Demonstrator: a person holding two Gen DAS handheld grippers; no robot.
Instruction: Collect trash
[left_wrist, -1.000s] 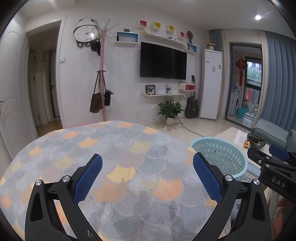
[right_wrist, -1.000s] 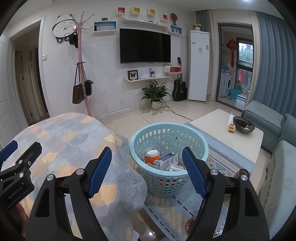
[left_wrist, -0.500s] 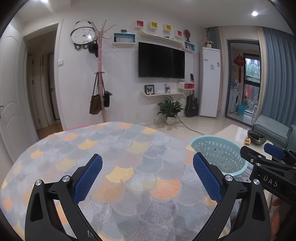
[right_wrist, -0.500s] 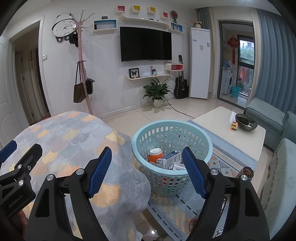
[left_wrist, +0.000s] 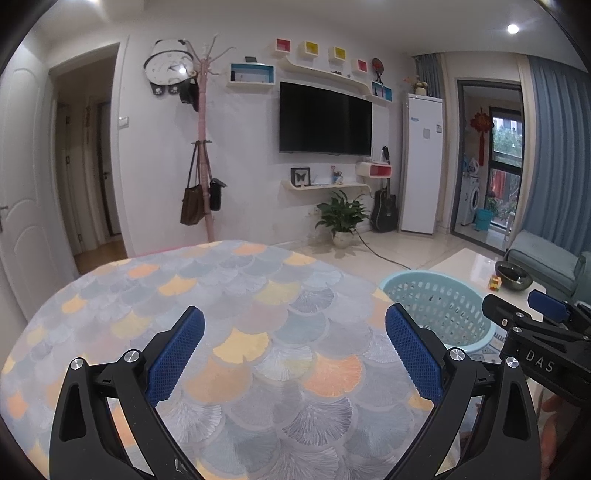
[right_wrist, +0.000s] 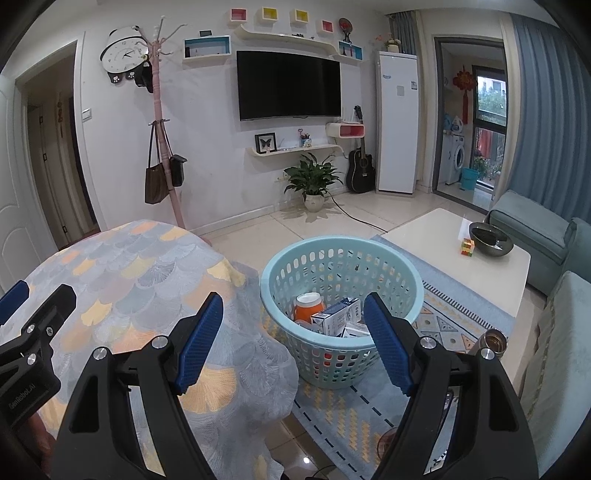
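A light blue laundry-style basket (right_wrist: 341, 354) stands on the rug beside the round table (right_wrist: 122, 291). Inside it lie an orange jar with a white lid (right_wrist: 308, 308) and a white-and-blue carton (right_wrist: 338, 319) among other small boxes. My right gripper (right_wrist: 293, 339) hovers open above the table's edge and the basket, nothing between its blue pads. My left gripper (left_wrist: 295, 349) hangs open over the fan-patterned tablecloth (left_wrist: 229, 295), also empty. In the left wrist view the basket (left_wrist: 437, 306) shows at the right, past the table's rim, with the right gripper's body (left_wrist: 539, 343) in front of it.
A white coffee table (right_wrist: 458, 254) with a dark bowl (right_wrist: 489, 240) and a small colourful cube (right_wrist: 467, 246) stands right of the basket. A teal sofa (right_wrist: 554, 332) runs along the right edge. A metal cup (right_wrist: 493, 341) sits on the rug. Coat stand, potted plant and guitar line the far wall.
Both views have shifted slightly; the basket sits a little lower and more to the right in the right wrist view. Both grippers stay open and empty.
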